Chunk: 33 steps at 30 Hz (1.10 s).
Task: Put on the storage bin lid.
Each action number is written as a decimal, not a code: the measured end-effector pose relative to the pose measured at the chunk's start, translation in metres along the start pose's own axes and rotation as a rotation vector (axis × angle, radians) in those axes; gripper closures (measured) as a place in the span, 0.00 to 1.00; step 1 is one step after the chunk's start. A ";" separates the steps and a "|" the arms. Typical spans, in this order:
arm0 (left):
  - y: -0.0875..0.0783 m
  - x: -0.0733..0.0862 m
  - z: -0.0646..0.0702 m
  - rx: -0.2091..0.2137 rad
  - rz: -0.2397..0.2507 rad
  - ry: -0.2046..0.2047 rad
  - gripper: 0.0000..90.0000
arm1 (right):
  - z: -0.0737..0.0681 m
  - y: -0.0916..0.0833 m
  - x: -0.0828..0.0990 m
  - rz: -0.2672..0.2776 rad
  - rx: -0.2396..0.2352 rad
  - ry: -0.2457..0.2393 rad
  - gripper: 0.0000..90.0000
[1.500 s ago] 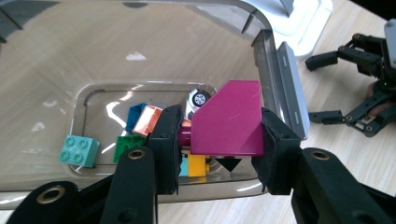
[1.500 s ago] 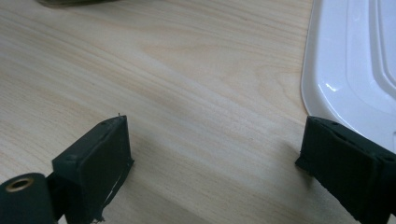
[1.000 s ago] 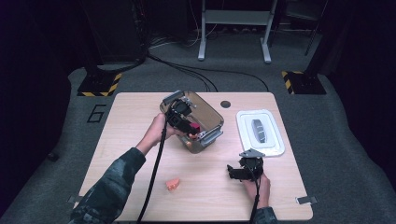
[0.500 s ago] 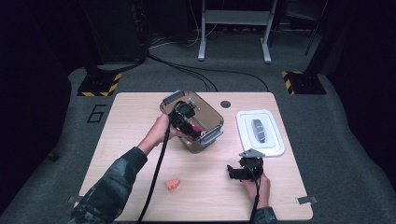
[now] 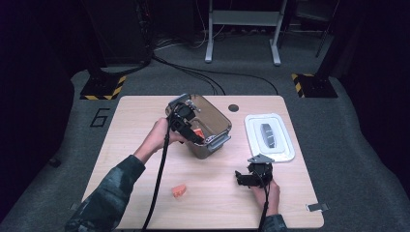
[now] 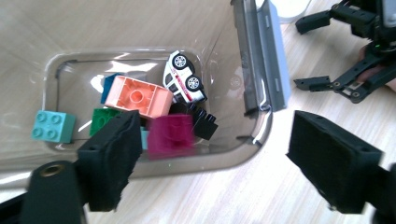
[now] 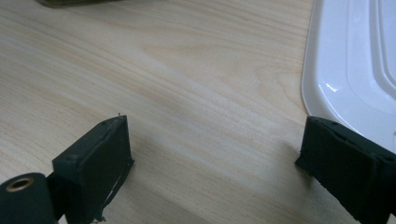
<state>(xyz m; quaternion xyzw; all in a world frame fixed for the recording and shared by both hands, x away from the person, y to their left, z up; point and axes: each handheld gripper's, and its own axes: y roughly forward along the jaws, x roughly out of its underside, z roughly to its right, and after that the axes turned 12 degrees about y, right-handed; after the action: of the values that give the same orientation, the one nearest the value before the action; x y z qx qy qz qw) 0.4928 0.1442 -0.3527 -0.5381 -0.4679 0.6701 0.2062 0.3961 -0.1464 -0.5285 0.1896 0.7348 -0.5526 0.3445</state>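
A clear plastic bin (image 5: 218,141) stands mid-table holding several toy bricks and a white toy car (image 6: 184,81). My left gripper (image 5: 192,131) hovers over the bin's mouth, and its jaws have just been opening. They stand wide apart in the left gripper view (image 6: 219,144). A magenta brick (image 6: 170,135) shows blurred below them, free of both pads, above a peach brick (image 6: 137,95), a teal brick (image 6: 53,126) and a black one (image 6: 205,123). My right gripper (image 5: 240,178) rests open near the table's front, over bare wood (image 7: 215,158).
A white lid (image 5: 269,137) lies right of the bin, and its edge (image 7: 355,70) is close to my right gripper's jaw. An orange piece (image 5: 179,190) lies on the table near the front left. The right gripper (image 6: 310,51) sits beyond the bin's rim.
The left gripper's jaws have opened over the bin and let the magenta brick go; the hand lifted slightly. The right gripper has kept still.
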 end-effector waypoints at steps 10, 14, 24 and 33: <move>-0.028 0.035 0.015 -0.043 0.068 -0.001 0.14 | 0.000 0.000 0.000 0.000 -0.002 0.001 0.09; -0.032 0.052 0.023 -0.060 0.077 0.005 0.12 | 0.000 0.000 0.000 -0.001 -0.002 0.002 0.09; -0.018 0.095 0.043 -0.083 0.096 -0.006 0.10 | 0.000 0.000 0.000 -0.001 -0.001 0.002 0.09; 0.008 0.132 0.059 -0.077 0.097 -0.022 0.07 | 0.000 0.000 0.000 0.000 0.001 0.001 0.09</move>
<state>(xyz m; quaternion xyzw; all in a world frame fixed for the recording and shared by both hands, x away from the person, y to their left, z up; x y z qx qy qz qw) 0.3958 0.2198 -0.4303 -0.5603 -0.4688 0.6667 0.1475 0.3960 -0.1463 -0.5285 0.1900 0.7347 -0.5529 0.3442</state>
